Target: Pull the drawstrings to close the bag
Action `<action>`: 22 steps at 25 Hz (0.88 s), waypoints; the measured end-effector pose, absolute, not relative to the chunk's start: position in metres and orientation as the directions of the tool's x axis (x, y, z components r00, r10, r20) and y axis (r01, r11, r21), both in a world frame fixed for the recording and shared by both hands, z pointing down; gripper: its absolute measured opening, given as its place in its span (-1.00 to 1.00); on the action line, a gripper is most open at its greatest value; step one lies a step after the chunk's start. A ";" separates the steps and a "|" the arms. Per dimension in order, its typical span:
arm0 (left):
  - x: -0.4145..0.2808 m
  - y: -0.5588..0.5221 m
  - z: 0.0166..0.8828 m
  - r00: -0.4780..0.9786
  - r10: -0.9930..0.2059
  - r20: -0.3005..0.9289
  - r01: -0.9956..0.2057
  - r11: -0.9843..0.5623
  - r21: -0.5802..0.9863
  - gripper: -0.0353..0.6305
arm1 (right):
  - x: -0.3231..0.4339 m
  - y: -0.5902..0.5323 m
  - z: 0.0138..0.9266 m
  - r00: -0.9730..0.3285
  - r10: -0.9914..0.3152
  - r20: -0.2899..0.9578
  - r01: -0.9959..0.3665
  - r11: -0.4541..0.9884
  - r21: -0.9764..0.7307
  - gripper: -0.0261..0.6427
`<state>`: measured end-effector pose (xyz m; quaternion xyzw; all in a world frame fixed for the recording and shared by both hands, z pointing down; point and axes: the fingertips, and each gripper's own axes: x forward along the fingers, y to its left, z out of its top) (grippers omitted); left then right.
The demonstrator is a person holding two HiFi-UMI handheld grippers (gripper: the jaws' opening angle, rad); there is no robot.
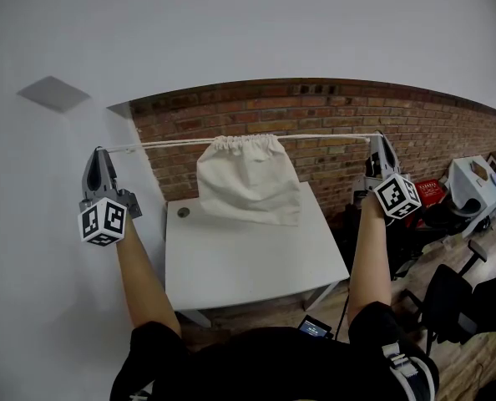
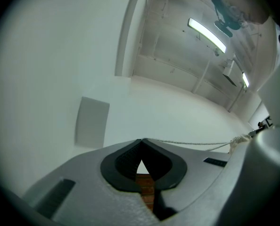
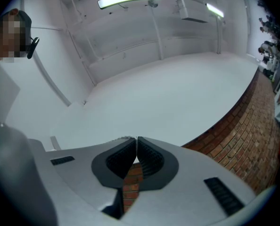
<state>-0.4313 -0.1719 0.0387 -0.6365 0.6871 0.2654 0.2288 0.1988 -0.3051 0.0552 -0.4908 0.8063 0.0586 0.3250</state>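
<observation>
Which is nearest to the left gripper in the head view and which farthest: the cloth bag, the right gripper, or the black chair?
From the left gripper:
1. Cloth bag, at centre, hanging from the drawstring.
2. Right gripper, at the drawstring's other end.
3. Black chair, down on the floor at far right.

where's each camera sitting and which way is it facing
Head view: on the person's head, looking down at table, bag, both forearms, left tool, right tool.
Left gripper view: on the left tool, facing up at wall and ceiling; its shut jaws show.
Right gripper view: on the right tool, facing up at ceiling; its shut jaws show.
Shared: head and left gripper views both show the drawstring.
</observation>
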 end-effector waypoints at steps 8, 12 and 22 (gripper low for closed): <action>-0.438 -0.177 0.050 -0.106 -0.761 -0.640 -0.994 0.055 0.099 -0.84 | 0.205 -0.309 0.064 -0.295 -0.763 -0.575 -0.834 0.499 -0.234 -0.89; -0.444 -0.174 0.050 -0.111 -0.758 -0.643 -0.993 0.065 0.094 -0.84 | 0.213 -0.309 0.063 -0.291 -0.762 -0.579 -0.840 0.493 -0.227 -0.89; -0.453 -0.177 0.058 -0.126 -0.763 -0.634 -0.991 0.067 0.116 -0.84 | 0.218 -0.315 0.065 -0.282 -0.762 -0.582 -0.828 0.500 -0.253 -0.89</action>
